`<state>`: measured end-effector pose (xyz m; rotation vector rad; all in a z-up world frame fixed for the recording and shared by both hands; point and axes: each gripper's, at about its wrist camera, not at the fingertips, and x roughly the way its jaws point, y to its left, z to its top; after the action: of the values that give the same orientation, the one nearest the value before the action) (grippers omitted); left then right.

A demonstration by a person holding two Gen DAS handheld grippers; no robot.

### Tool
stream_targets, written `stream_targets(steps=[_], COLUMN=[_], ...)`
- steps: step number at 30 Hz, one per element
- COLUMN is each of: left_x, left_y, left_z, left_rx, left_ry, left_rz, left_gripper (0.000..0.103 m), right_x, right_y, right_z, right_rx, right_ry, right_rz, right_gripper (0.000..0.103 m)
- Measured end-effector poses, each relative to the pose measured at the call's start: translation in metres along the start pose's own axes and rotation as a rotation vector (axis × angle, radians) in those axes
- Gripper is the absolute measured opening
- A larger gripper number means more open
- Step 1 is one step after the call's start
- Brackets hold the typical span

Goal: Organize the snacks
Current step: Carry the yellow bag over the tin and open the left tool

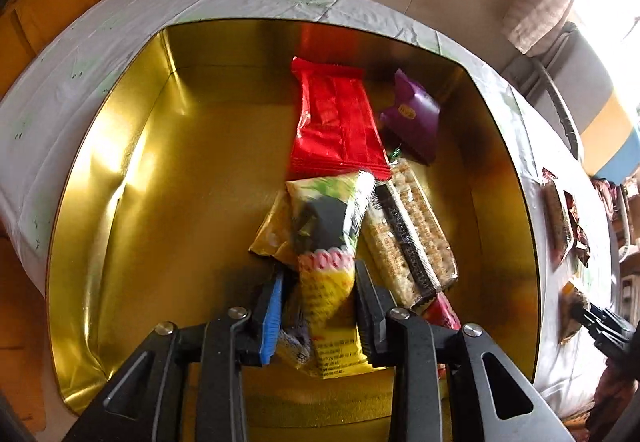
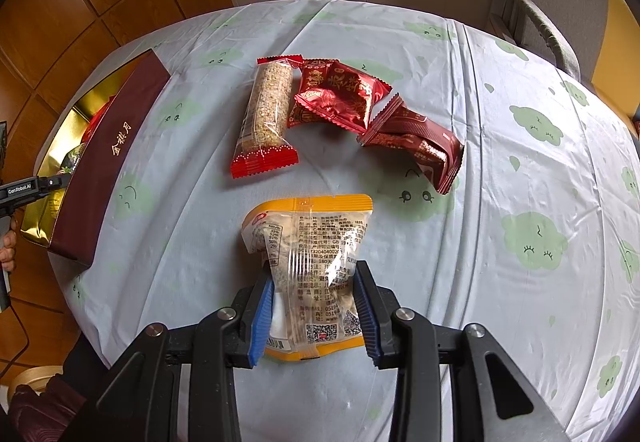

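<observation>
Over the gold-lined tin box [image 1: 120, 202], the left gripper [image 1: 318, 306] is clamped on a yellow-and-green snack packet [image 1: 328, 242], held just above the tin's floor. Already lying in the tin are a red wrapped bar [image 1: 336, 122], a small purple box [image 1: 412, 122], a clear-wrapped sesame bar [image 1: 408, 238] and a gold pouch [image 1: 272, 234] partly under the held packet.

Out on the cloud-print tablecloth [image 2: 520, 162], the right gripper [image 2: 314, 306] is closed on a yellow-edged clear pouch [image 2: 312, 238] of pale snack, label side up. Beyond it on the cloth lie a red-ended sesame bar [image 2: 266, 114], a shiny red packet [image 2: 340, 94] touching it, and a dark red packet [image 2: 420, 142] just beside that. The tin's maroon side [image 2: 108, 162] stands at the left.
</observation>
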<state>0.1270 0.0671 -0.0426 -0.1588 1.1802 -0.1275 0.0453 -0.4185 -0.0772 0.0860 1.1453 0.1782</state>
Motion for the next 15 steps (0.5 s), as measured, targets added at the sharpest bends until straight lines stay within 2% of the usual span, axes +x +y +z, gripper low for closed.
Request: stream_targets(steps=[4, 6, 8, 10, 12, 15], left_x=[-0.005, -0.015, -0.03, -0.045, -0.058, -0.069], left_y=[-0.001, -0.001, -0.001, 0.0, 0.0, 0.001], left_z=[0.0, -0.004, -0.01, -0.017, -0.026, -0.04], left_rx=[0.007, 0.017, 0.022, 0.017, 0.016, 0.016], left_ry=[-0.024, -0.069, -0.137, -0.214, -0.271, -0.308], left_rz=[0.012, 0.039, 0.072, 0.111, 0.137, 0.156], left_gripper=[0.04, 0.043, 0.05, 0.063, 0.064, 0.064], right_x=[0.0, 0.0, 0.0, 0.0, 0.0, 0.0], right_y=[0.0, 0.0, 0.001, 0.003, 0.006, 0.01], right_z=[0.0, -0.001, -0.001, -0.002, -0.002, -0.002], right_rx=[0.001, 0.001, -0.002, -0.01, -0.02, -0.04], right_ry=[-0.002, -0.004, -0.006, -0.01, -0.014, -0.019], right_rz=[-0.004, -0.007, -0.014, -0.027, -0.042, -0.067], right_gripper=[0.038, 0.038, 0.038, 0.038, 0.038, 0.038])
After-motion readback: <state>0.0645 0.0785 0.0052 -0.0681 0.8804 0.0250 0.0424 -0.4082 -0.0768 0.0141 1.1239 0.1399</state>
